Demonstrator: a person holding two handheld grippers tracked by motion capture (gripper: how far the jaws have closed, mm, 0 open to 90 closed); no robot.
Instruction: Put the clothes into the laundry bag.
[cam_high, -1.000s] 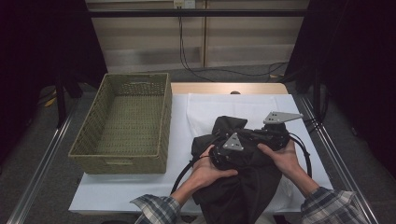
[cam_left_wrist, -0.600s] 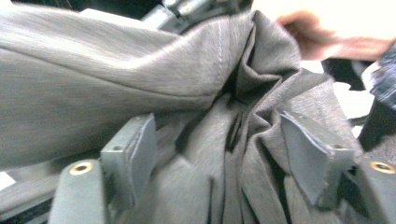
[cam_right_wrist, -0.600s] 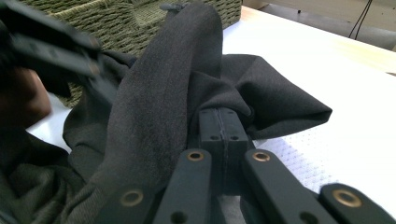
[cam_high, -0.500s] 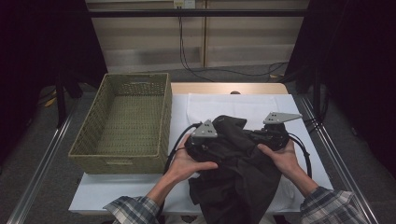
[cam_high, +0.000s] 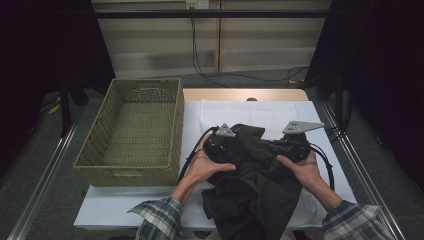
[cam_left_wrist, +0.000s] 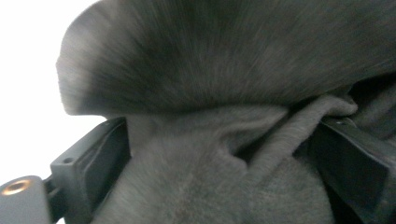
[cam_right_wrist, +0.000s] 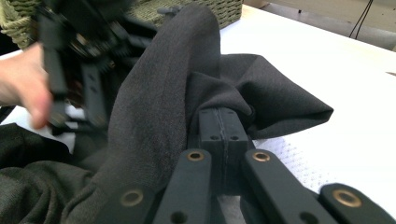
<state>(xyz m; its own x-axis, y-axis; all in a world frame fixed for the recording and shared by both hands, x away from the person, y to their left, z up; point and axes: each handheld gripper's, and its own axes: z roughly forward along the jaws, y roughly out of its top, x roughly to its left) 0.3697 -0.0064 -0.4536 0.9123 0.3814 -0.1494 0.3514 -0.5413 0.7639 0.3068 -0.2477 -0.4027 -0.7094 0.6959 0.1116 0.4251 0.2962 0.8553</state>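
- Work in hand: handling a dark garment (cam_high: 260, 185) on the white-covered table (cam_high: 150, 205); judged to be folding or gathering it, perhaps for the wicker basket (cam_high: 135, 132) at the left
- Progress, judged: early to middle. The garment lies bunched in front of the person, upper part lifted between the two tools, lower part draped toward the near table edge. No neat fold visible; basket holds nothing
- Left to do, judged: flatten or fold the cloth, then move it. Destination not certain from these views
- Left gripper (cam_high: 220, 145): its jaws have just been opening and stand wide apart in the left gripper view. Grey cloth (cam_left_wrist: 224, 163) bulges between them, but the pads do not press on it, so released, cloth merely resting in the gap. View blurred, contact at the right jaw hard to judge
- Right gripper (cam_right_wrist: 223, 122): jaws clenched flat together in the right gripper view, a fold of the garment (cam_right_wrist: 159, 107) pinched at the tips, cloth rising over and around them
- In the high view the right gripper (cam_high: 292, 146) sits at the garment's right edge, the left at its upper left, both hands near each other
- Risk, judged: with the left side let go, the lifted cloth may slump before a regrip
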